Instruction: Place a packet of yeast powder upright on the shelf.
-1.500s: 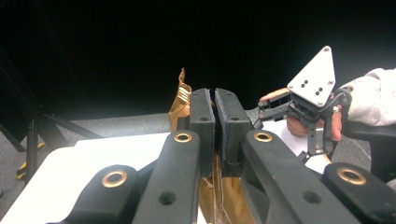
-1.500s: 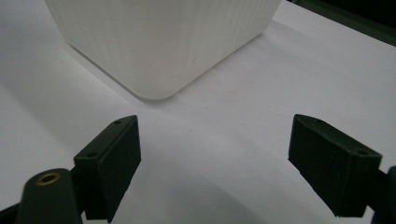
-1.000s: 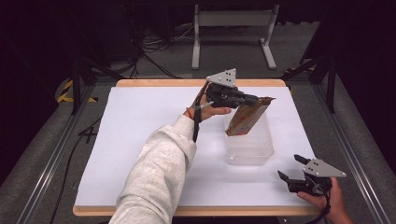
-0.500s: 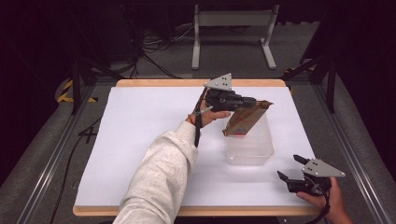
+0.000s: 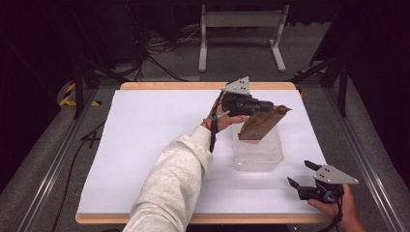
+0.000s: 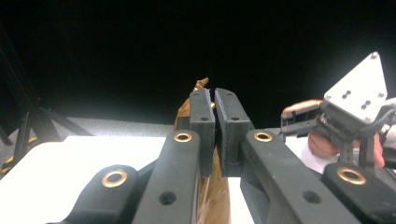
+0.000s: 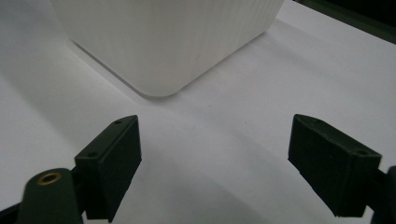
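A brown paper pouch (image 5: 261, 124) hangs tilted over a clear plastic tub (image 5: 258, 153), its lower end inside the tub's rim. My left gripper (image 5: 269, 105) is shut on the pouch's upper edge; in the left gripper view the jaws pinch the brown pouch (image 6: 210, 196) between them (image 6: 215, 109). My right gripper (image 5: 300, 175) stands open near the table's front right corner, a short way right of the tub. In the right gripper view its jaws (image 7: 215, 163) are spread wide over bare white table, with the tub's corner (image 7: 163, 42) just ahead.
The white table top (image 5: 145, 145) has a wooden rim. A person's sleeved left arm (image 5: 174, 179) crosses the middle from the front edge. A metal stand (image 5: 241, 29) and cables lie on the floor beyond the table. The right hand and its grey plate (image 6: 359, 93) appear in the left gripper view.
The left gripper has lifted the pouch slightly up and back, so less of it sits inside the tub. The right gripper has stayed where it was.
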